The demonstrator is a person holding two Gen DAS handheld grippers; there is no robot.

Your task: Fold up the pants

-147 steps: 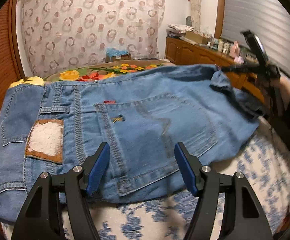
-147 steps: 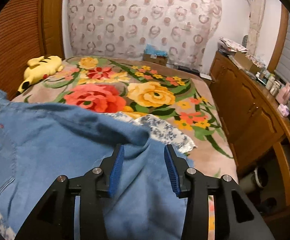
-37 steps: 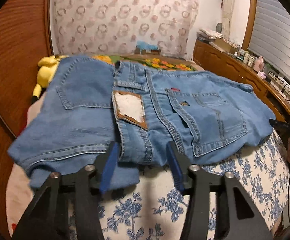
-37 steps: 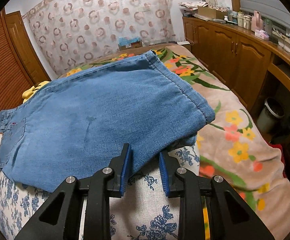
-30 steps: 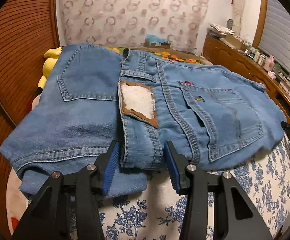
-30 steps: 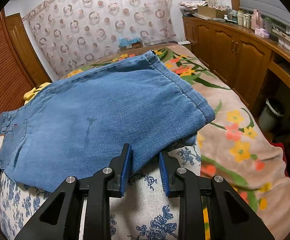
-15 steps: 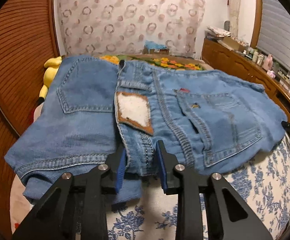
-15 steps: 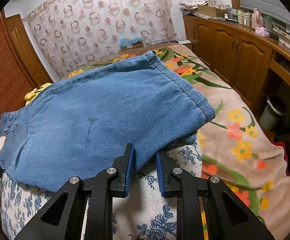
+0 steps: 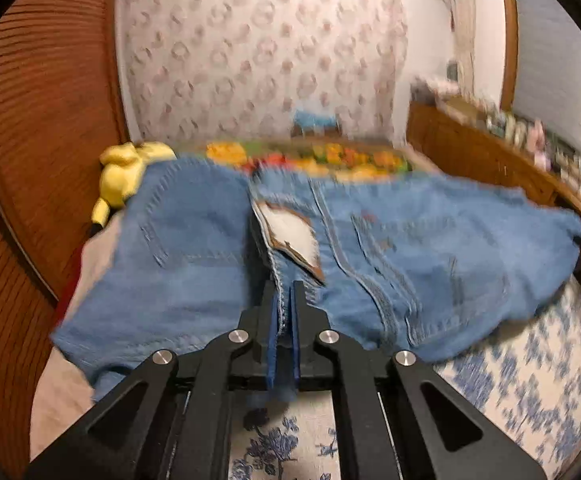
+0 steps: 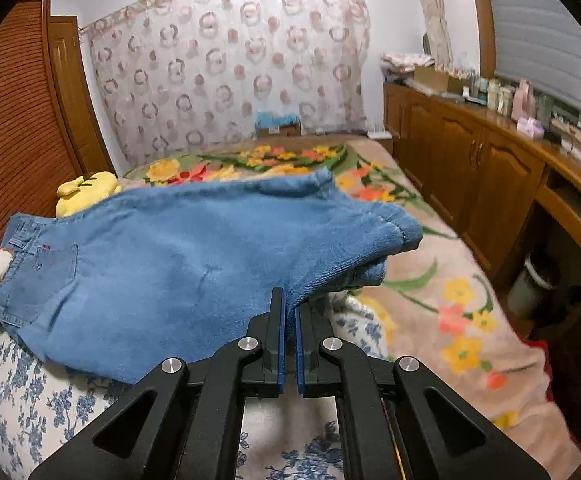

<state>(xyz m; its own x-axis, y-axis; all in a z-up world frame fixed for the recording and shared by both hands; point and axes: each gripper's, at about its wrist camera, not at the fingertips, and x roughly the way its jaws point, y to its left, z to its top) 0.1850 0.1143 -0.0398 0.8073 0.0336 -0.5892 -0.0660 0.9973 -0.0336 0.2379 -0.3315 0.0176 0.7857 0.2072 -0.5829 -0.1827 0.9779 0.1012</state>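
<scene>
Blue denim pants [image 10: 178,264] with a white, brown-edged patch [image 9: 290,236], lying on a white sheet with blue flowers [image 10: 22,392]; beyond it a beige blanket with yellow, orange and red blooms [image 10: 442,304], a yellow plush toy [image 10: 86,188], and black grippers with blue pads [image 10: 281,344]

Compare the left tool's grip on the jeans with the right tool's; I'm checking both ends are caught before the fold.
The left tool pinches the waistband by the pale patch; the right tool pinches the plain leg edge of the jeans. Left view is blurred, right view sharp. Both are shut on denim.
</scene>
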